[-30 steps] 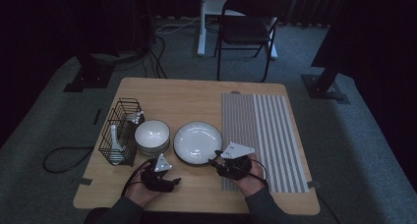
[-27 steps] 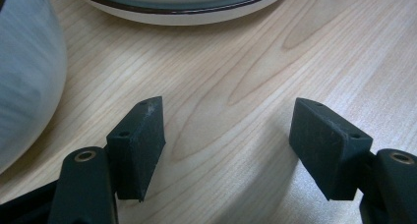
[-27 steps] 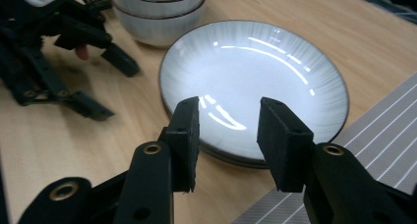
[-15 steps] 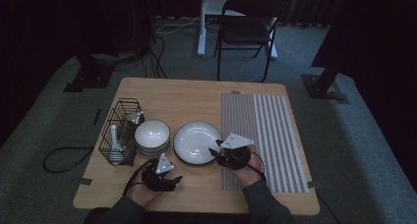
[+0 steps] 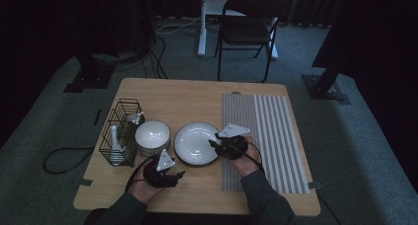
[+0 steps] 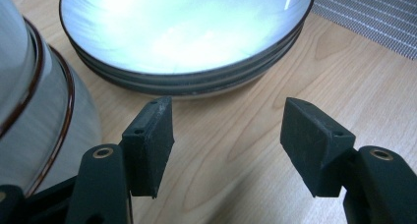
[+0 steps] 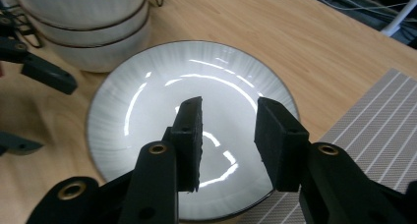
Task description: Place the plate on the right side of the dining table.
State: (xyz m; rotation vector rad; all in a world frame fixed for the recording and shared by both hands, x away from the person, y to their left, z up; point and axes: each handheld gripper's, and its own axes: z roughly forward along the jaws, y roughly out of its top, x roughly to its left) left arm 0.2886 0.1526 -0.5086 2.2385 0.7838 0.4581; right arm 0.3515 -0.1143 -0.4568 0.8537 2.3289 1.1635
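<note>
A stack of shallow white plates (image 5: 194,143) sits mid-table, with a stack of white bowls (image 5: 153,135) to its left. My right gripper (image 5: 215,140) reaches over the plates' right rim from the striped mat. In the right gripper view its jaws (image 7: 230,106) hang open above the top plate (image 7: 147,111) with nothing between them; they have just been closing a little. My left gripper (image 5: 175,177) rests low on the wood in front of the bowls. Its jaws (image 6: 227,106) stand open over bare table, narrowing slightly, facing the plates (image 6: 187,32) with the bowls (image 6: 34,111) at their left.
A black wire basket (image 5: 121,131) holding utensils stands at the table's left edge. A grey striped mat (image 5: 266,136) covers the right part. Beyond the table stand a folding chair (image 5: 246,32) and floor stands. The left gripper's fingers (image 7: 49,76) show beside the bowls (image 7: 83,32).
My right gripper has moved left from the mat's edge over the plates' right rim. The left gripper has stayed almost where it was.
</note>
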